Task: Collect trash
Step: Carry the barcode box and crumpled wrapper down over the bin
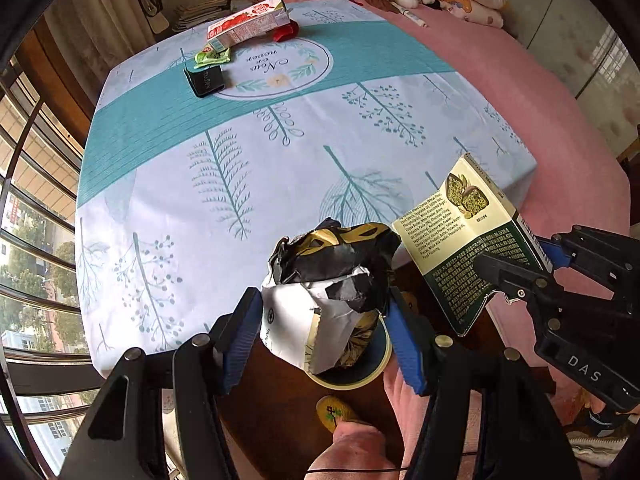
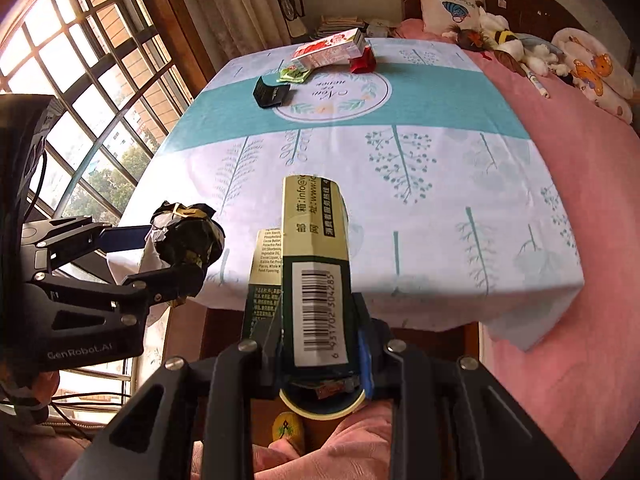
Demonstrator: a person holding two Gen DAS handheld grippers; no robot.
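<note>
My left gripper (image 1: 324, 296) is shut on a crumpled black, gold and white bag (image 1: 332, 268), its blue pads pressing both sides. It hangs over a round bin with a cream rim (image 1: 374, 370) on the floor, just off the table's near edge. My right gripper (image 2: 318, 320) is shut on a green and cream box (image 2: 316, 240) with a barcode, above the same bin (image 2: 320, 414). Each gripper shows in the other's view: the right gripper (image 1: 520, 260) with its box (image 1: 460, 232), and the left gripper (image 2: 160, 256) with its bag (image 2: 188, 236).
At the far end of the table with the teal leaf cloth (image 1: 224, 168) lie a red and white carton (image 1: 248, 22), a green wrapper (image 1: 212, 56), a small black box (image 1: 204, 78) and a red wrapper (image 1: 286, 32). A pink bed (image 2: 580, 184) is on the right, a barred window (image 2: 92, 80) on the left. A person's slippered foot (image 1: 340, 412) is beside the bin.
</note>
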